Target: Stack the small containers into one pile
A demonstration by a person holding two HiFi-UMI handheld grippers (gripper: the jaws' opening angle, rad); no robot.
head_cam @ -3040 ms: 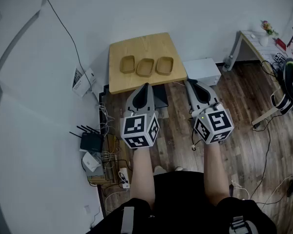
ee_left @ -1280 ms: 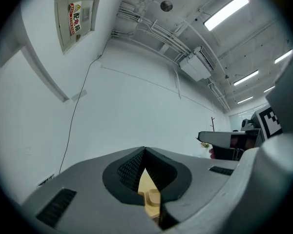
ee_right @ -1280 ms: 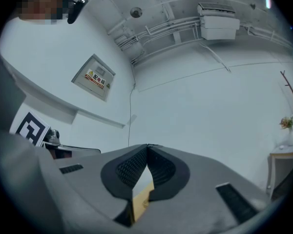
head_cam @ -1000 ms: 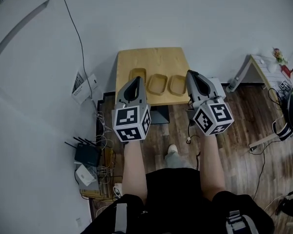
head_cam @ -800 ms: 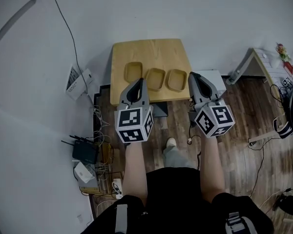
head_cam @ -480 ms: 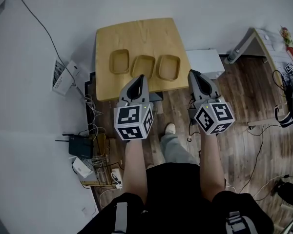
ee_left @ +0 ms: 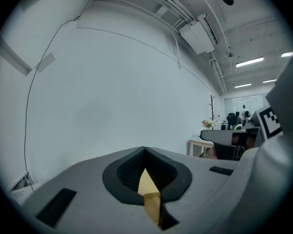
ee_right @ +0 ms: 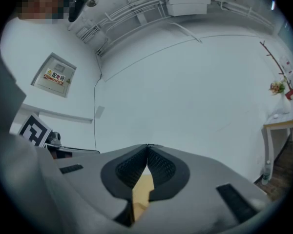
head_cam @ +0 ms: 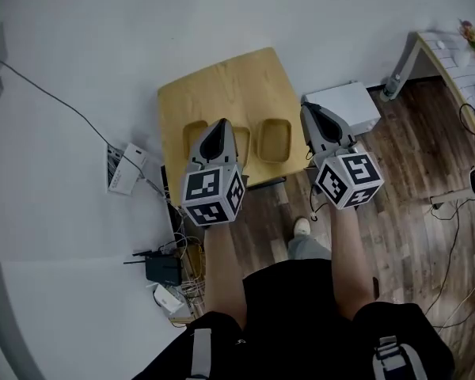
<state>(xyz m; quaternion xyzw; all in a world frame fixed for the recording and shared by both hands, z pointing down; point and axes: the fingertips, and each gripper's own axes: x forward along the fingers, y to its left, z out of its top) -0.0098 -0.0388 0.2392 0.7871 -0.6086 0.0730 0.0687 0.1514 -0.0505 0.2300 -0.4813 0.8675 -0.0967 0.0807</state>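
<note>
Three small wooden containers stand in a row along the near half of the wooden table [head_cam: 222, 81], none stacked. All three are open side up. Each is a rounded rectangle with its long axis running from the table's near edge toward the wall, and the row itself runs across the table.

- The right container [head_cam: 274, 139] is fully visible, close to the table's right edge.
- The middle container [head_cam: 242, 146] and the left container [head_cam: 190, 135] are each partly covered by the left gripper [head_cam: 219, 124].

The left gripper is held above the table's near edge, pointing toward the wall over the gap between those two containers. In the left gripper view its jaws [ee_left: 144, 150] meet at the tips. Only table surface shows through the slit lower down, and nothing is held.

The right gripper [head_cam: 306, 110] is held off the table's right side, between the table and a white box [head_cam: 344, 105]. It is beside the right container but apart from it. In the right gripper view its jaws [ee_right: 147, 146] are likewise closed tip to tip and empty.

A router [head_cam: 165, 269] lies on the floor left of the table.
</note>
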